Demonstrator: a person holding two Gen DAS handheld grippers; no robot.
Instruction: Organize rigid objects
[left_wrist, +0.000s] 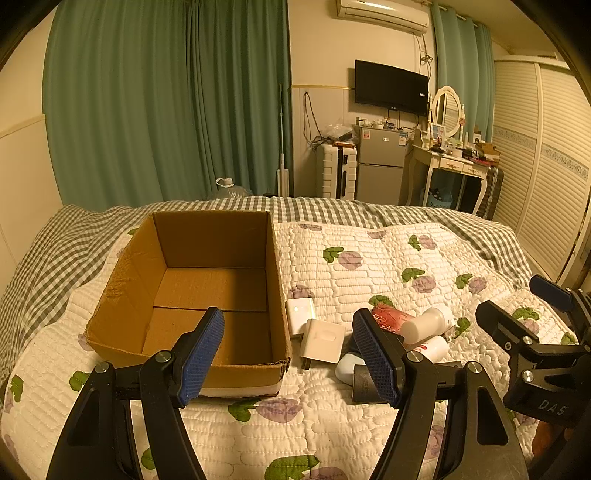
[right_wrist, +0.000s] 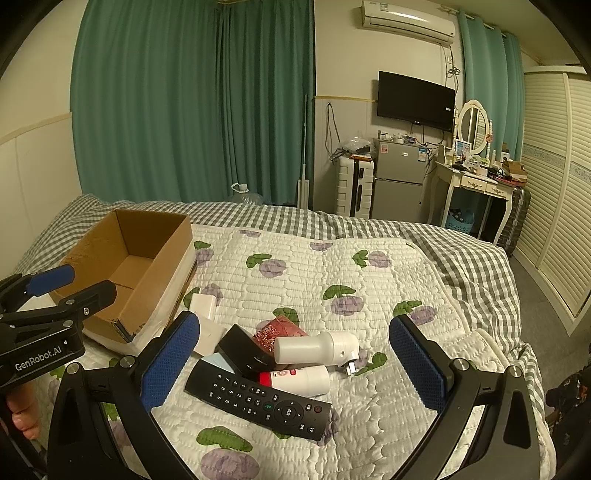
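An empty cardboard box (left_wrist: 214, 236) (right_wrist: 155, 236) stands on the bed at the left. Right of it lies a pile: two white chargers (left_wrist: 301, 312) (right_wrist: 203, 304), a black remote (right_wrist: 258, 400), a small black box (right_wrist: 245, 350), a white plug-in device (right_wrist: 317, 347) (left_wrist: 428, 321), a white tube with a red label (right_wrist: 295, 378) and a red patterned packet (right_wrist: 277, 330). My left gripper (left_wrist: 290, 356) (right_wrist: 74, 286) hovers open over the box's near right corner. My right gripper (right_wrist: 293, 363) (left_wrist: 524, 308) hangs open above the pile, holding nothing.
A flowered white quilt (right_wrist: 332, 266) covers the bed over a grey checked sheet. Green curtains, a white suitcase (right_wrist: 354, 188), a small fridge (right_wrist: 399, 181) and a dressing table (right_wrist: 476, 184) stand beyond the bed. Slatted wardrobe doors line the right side.
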